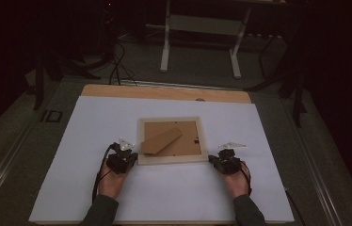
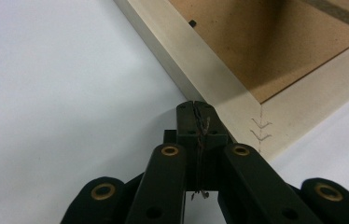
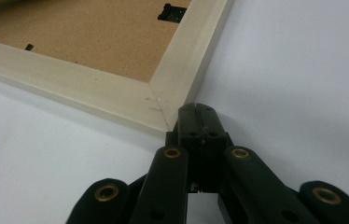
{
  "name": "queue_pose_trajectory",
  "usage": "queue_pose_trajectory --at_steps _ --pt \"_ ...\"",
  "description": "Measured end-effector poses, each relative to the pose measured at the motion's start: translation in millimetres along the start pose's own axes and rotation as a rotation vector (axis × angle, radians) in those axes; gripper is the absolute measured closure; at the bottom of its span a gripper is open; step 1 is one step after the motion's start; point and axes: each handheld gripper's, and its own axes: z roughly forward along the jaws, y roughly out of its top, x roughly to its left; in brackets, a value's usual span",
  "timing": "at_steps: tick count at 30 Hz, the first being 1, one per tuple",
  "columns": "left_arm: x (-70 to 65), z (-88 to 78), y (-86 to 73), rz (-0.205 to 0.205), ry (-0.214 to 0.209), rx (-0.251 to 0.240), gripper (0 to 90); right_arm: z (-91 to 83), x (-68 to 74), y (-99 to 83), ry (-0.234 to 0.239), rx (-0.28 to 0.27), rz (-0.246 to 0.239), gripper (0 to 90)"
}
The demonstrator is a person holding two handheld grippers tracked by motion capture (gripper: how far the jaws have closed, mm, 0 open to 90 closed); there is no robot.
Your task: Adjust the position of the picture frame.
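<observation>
The frame (image 2: 200, 60) ran off the top and right edges in the left gripper view, its clip (image 3: 171, 12) was cut by the top edge in the right gripper view, and the room beyond the table (image 1: 164, 92) was too dark to read.

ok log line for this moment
left gripper: shut, at near left corner | right gripper: shut, at near right corner | pale wooden picture frame: face down on white board

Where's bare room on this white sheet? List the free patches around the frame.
Free: the white sheet left of the picture frame, right of it, behind it up to the wooden table edge, and the front strip between the forearms. Crowded: the frame's two near corners, where the left gripper and right gripper sit.
</observation>
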Motion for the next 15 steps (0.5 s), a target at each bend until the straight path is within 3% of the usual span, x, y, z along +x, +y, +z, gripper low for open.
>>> queue_pose_trajectory --at_steps 7,15 --pt "0.9 3.6 5.7 0.0 0.023 0.013 90.0 5.7 -3.2 6.2 0.001 -0.005 0.016 90.0" --pt "1.7 6.7 9.8 -0.01 0.029 0.019 90.0 0.9 -1.0 3.2 0.007 0.016 0.005 90.0"
